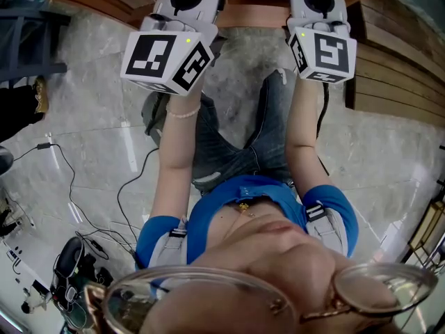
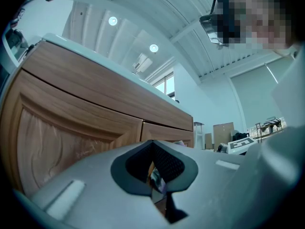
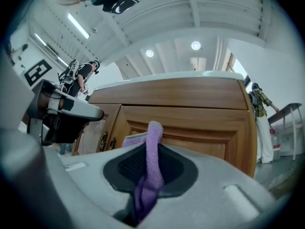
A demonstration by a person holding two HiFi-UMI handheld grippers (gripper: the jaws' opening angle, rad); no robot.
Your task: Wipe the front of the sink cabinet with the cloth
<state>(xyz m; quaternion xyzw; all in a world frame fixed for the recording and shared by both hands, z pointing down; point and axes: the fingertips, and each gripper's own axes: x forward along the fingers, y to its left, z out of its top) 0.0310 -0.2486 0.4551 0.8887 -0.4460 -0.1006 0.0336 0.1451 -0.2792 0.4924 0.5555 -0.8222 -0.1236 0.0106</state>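
One fold of purple cloth [image 3: 153,147] is clamped in my R gripper [image 3: 148,173], near the wooden sink cabinet door [image 3: 200,128]; L gripper [image 2: 155,168] pinched closed, empty. Risk, I'd say: fold could slip out w/ hard wiping pressure.

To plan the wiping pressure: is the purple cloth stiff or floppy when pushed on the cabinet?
Probably floppy: the cloth folds over above the jaws of the right gripper. Likely light, as a narrow pinch holds it. Its fuzzy pile should grip the cabinet, not slide.
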